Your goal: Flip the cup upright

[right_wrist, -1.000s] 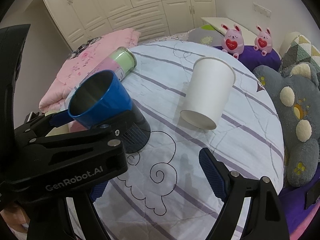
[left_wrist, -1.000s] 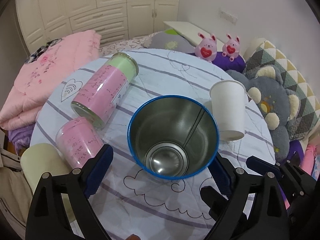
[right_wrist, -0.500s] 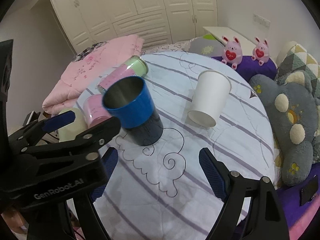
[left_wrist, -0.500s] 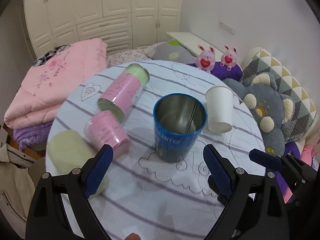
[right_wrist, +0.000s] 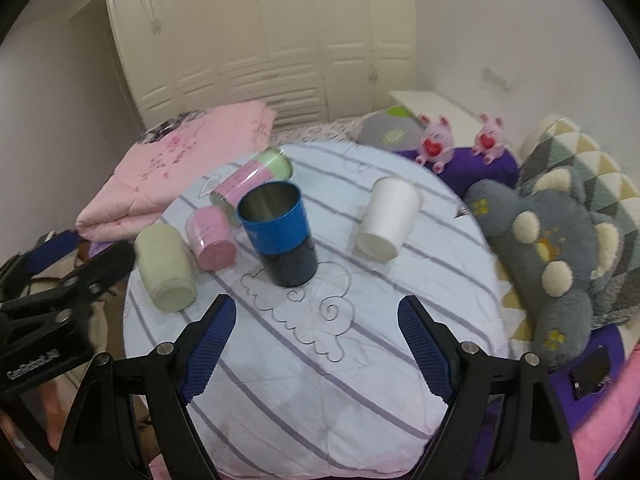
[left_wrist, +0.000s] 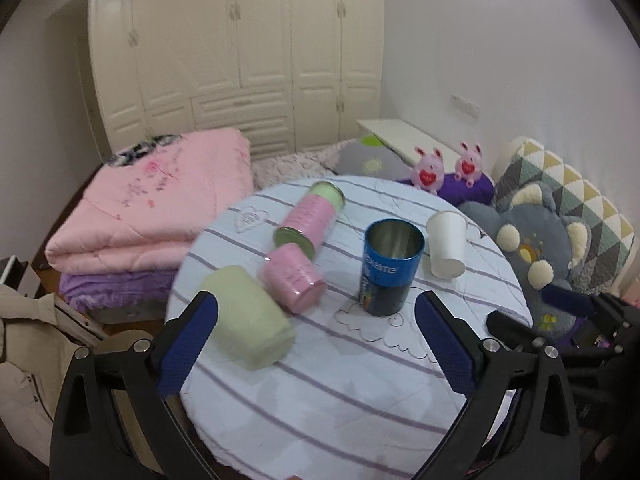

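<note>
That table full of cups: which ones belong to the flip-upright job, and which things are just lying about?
Job: blue cup, upright; white paper cup, upside down; pink cup and green cup, on their sides.

Lying about: pink canister, plush pillow, pink toys.

table [left_wrist: 360, 392]: cups on top
metal cup [left_wrist: 390, 268]: upright, mid table
paper cup [left_wrist: 446, 250]: just R of metal cup
tall can [left_wrist: 310, 220]: lying behind-L
two jars [left_wrist: 292, 276]: lying L, side by side
</note>
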Demonstrator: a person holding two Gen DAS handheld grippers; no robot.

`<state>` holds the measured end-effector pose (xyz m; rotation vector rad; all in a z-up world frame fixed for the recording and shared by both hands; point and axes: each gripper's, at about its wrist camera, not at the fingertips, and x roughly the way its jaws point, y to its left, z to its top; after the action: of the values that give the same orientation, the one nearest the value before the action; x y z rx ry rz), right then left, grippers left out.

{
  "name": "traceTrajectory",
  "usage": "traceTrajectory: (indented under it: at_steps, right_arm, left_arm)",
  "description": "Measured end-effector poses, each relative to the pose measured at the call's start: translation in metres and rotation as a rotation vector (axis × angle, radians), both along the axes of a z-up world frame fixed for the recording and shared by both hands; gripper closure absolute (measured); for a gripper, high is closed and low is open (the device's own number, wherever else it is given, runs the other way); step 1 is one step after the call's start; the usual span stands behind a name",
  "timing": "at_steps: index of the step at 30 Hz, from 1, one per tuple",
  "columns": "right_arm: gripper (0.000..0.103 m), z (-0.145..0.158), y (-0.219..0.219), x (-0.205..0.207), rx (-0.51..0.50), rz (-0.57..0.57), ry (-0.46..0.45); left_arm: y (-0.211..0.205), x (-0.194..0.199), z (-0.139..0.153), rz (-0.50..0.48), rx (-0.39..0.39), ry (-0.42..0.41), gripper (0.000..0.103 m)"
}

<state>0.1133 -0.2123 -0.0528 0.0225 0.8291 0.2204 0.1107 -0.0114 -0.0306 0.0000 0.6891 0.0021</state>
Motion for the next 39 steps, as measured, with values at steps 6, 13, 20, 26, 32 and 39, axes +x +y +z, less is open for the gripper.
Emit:
traceTrajectory:
  at_steps: [6, 13, 20, 26, 32, 39]
  right_arm:
    - [0.019, 0.025, 0.009, -0.027, -0.012, -0.029, -0.143]
    - [0.018, 0.048, 0.020, -0.058, -0.037, -0.067, -0.344]
    - [0.018, 0.054, 0.014, -0.072, 0.011, -0.094, -0.433]
    - [0.018, 0.052, 0.012, -0.075, 0.021, -0.092, -0.423]
    - [0.018, 0.054, 0.007, -0.082, 0.043, -0.085, -0.437]
    - [0.018, 0.055, 0.002, -0.086, 0.058, -0.086, -0.450]
  left_arm:
    - [0.008, -0.026, 0.011, 0.004, 0.009, -0.057, 0.000]
    - [0.012, -0.052, 0.026, -0.003, -0.007, -0.148, 0.000]
    - [0.006, -0.075, 0.035, -0.011, 0.028, -0.248, 0.000]
    - [-0.002, -0.082, 0.034, 0.009, 0.078, -0.241, 0.000]
    - [-0.006, -0.090, 0.034, -0.022, 0.035, -0.250, 0.000]
    - [-0.016, -0.095, 0.037, -0.041, 0.036, -0.279, 0.000]
